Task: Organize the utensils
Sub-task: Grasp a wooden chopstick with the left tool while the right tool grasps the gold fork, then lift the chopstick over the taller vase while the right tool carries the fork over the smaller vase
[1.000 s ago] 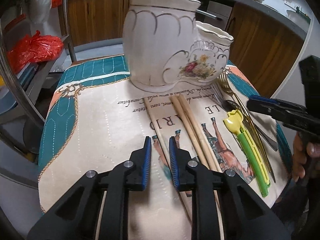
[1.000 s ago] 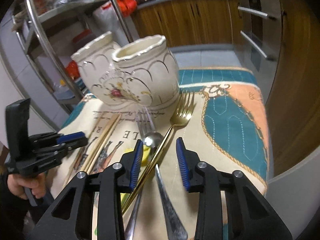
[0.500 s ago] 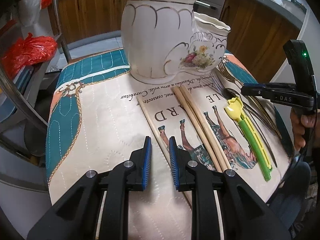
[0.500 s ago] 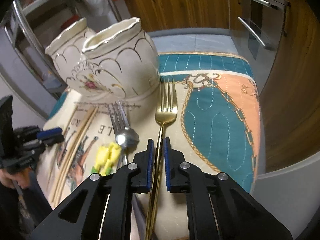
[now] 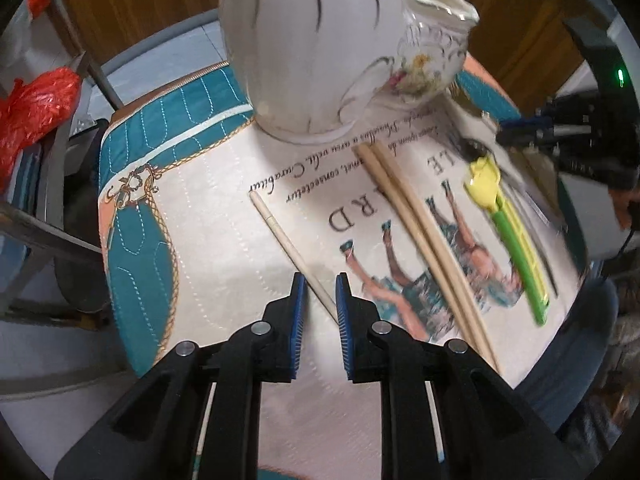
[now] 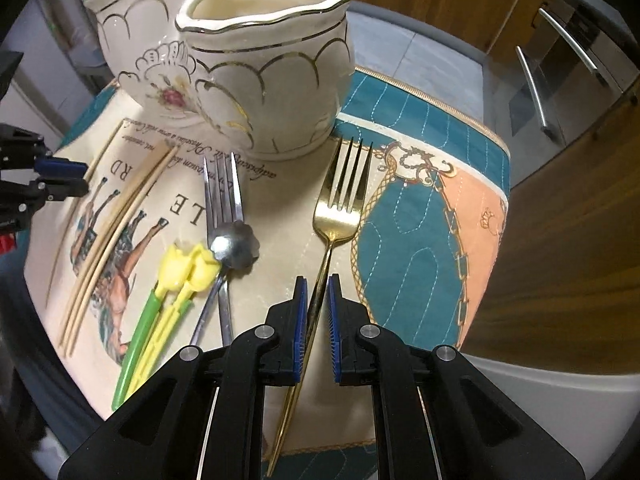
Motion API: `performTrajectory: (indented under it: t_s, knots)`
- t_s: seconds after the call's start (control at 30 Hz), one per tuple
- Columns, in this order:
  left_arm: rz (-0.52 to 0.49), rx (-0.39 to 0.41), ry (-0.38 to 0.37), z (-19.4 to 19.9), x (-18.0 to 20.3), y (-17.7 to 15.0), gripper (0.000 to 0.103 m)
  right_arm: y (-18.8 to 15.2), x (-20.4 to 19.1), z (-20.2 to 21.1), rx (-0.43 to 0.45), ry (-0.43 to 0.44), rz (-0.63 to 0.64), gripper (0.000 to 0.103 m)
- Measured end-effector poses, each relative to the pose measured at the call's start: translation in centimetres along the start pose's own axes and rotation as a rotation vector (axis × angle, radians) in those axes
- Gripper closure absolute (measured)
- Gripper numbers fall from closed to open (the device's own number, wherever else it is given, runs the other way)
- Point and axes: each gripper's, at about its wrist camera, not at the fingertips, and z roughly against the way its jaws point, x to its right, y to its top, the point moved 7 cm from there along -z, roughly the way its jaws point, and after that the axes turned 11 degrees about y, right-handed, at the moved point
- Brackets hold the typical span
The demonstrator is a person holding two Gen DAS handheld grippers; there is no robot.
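The right gripper (image 6: 317, 284) fingers have narrowed around the gold fork (image 6: 338, 204) handle.

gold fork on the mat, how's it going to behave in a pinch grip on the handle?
The gold fork looks like polished metal, so probably stiff but slippery. Its handle is thin where it passes between the right tool's pads, so it may twist or slide. The wider tined head sits far from that point, so it will likely droop tines-down when lifted.
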Motion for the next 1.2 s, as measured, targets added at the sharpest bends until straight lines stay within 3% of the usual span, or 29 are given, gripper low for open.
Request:
performTrajectory:
  t_s: [0.3,0.37,0.53,0.67,0.8,1.0,1.2]
  knots:
    - [-0.029,-0.106,-0.020,-0.6,-0.7,0.0,0.089,0.1,1.4,0.2,0.050,0.025,-0.049,0.095]
    - [-0.006,-0.092,-0.010,-0.7,-1.2,-0.1,0.099,-0.1,1.8,0.4,0.083,0.031,-0.064,0.096]
    - [0.104,0.002,-0.083,-1.0,-2.9,-0.3,0.099,-0.7,2.8,2.0,0.192,0.048,-0.091,0.096]
    - [0.192,0.149,-0.135,0.6,-4.2,-0.6,0.099,-1.1,2.7,3.6,0.287,0.049,-0.071,0.096]
    - [0.309,0.382,-0.212,4.1,-6.0,-0.9,0.099,-2.0,2.2,5.3,0.404,0.014,-0.041,0.097]
    - [0.355,0.669,-0.172,8.6,-5.9,-0.6,0.099,-2.9,1.2,7.4,0.566,-0.008,-0.034,0.097]
    - [0.375,0.861,-0.159,11.4,-5.6,0.5,0.099,-1.6,-0.3,9.2,0.681,-0.029,-0.011,0.097]
